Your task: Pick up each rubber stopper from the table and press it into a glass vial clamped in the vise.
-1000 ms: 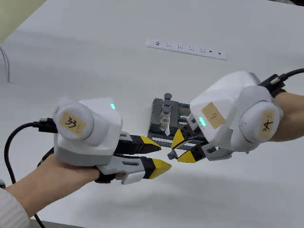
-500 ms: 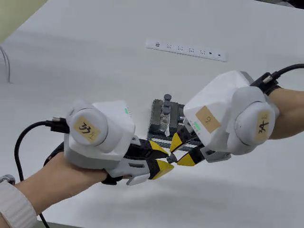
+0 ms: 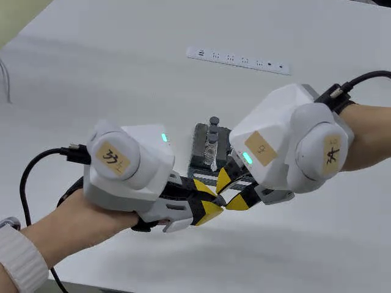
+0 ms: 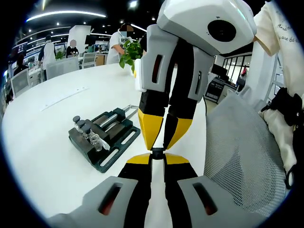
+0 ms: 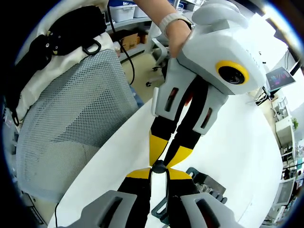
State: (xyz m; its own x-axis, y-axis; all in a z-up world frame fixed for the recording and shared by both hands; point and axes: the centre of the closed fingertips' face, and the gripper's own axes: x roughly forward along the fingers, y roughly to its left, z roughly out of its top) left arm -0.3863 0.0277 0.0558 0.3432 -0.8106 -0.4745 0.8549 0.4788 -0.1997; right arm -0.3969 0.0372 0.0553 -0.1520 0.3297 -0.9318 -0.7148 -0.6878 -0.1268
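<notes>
Left gripper view: the small dark rubber stopper (image 4: 156, 153) sits up in the air, right where the yellow tips of the left gripper (image 4: 156, 159) and the right gripper (image 4: 159, 144) meet nose to nose. The right jaws are squeezed onto the stopper. The left jaws are almost together at it too, but I cannot tell if they grip it. Off to one side on the white table (image 4: 42, 142) stands the black vise (image 4: 111, 142) with glass vials (image 4: 90, 135) in it, well apart from the tips. A mesh chair (image 4: 237, 147) is near. In the head view the stopper is too small to see, and the right gripper hides part of the vise.
</notes>
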